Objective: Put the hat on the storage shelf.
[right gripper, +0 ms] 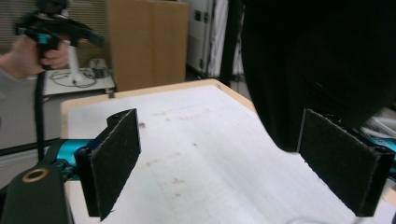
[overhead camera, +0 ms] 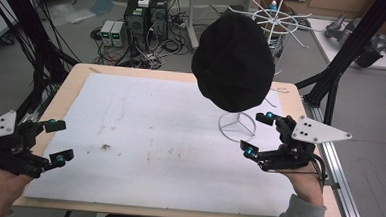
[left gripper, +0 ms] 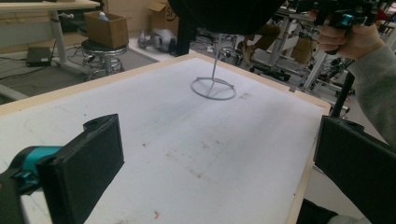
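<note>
high view: above near table edge, facing forward-down over whole white mat (overhead camera: 144, 136). gripper views: low, close, facing inward across mat. all share black hat (overhead camera: 233, 60) on wire stand (overhead camera: 237, 127).

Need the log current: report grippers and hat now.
Left gripper open, empty. Right gripper open beside stand. Black hat on it, untouched. Nothing in the way.

Big round black hat (overhead camera: 233, 60), soft and floppy, sitting on top of a thin grey wire stand (overhead camera: 237, 126), up off the white table top, stand's ring foot with 3 spokes flat on the far right part of the table
</note>
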Tool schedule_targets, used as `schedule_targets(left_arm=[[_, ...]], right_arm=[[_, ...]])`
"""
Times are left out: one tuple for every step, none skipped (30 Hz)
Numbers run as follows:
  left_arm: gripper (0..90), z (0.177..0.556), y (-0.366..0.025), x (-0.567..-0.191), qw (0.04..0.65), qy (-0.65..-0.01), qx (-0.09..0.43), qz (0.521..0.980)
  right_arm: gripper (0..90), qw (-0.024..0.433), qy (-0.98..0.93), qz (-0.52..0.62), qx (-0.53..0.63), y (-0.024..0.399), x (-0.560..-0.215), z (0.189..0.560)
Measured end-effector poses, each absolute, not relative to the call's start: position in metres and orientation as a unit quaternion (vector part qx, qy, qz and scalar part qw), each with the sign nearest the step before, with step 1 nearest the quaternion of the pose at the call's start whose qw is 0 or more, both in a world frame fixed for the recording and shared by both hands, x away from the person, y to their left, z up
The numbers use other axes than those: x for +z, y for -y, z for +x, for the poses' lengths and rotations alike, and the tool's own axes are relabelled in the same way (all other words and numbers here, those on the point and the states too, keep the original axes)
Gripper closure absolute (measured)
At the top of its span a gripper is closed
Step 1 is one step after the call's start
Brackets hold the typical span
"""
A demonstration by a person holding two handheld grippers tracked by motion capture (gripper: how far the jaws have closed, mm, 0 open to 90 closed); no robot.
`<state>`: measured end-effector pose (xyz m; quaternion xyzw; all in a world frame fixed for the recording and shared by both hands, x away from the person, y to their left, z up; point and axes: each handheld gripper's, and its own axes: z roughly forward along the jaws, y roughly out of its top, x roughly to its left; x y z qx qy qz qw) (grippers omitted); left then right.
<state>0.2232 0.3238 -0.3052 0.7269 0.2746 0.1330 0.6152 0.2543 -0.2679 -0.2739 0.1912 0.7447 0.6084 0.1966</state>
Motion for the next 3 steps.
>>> schedule_targets(left_arm=[[1.8, 0.2231, -0.3241, -0.3049, 0.615, -0.275, 0.134, 0.726], [1.8, 0.223, -0.3245, -0.3046, 0.615, -0.275, 0.135, 0.726], [1.8, 0.2232, -0.3252, -0.3041, 0.616, -0.275, 0.136, 0.726]], right_arm=[[12.5, 0.2, -0.745, 0.201, 0.604, 0.2688, -0.2741, 0.2551], [12.5, 0.204, -0.742, 0.207, 0.604, 0.2691, -0.2743, 0.2549], [12.5, 0.205, -0.741, 0.205, 0.606, 0.2694, -0.275, 0.2542]])
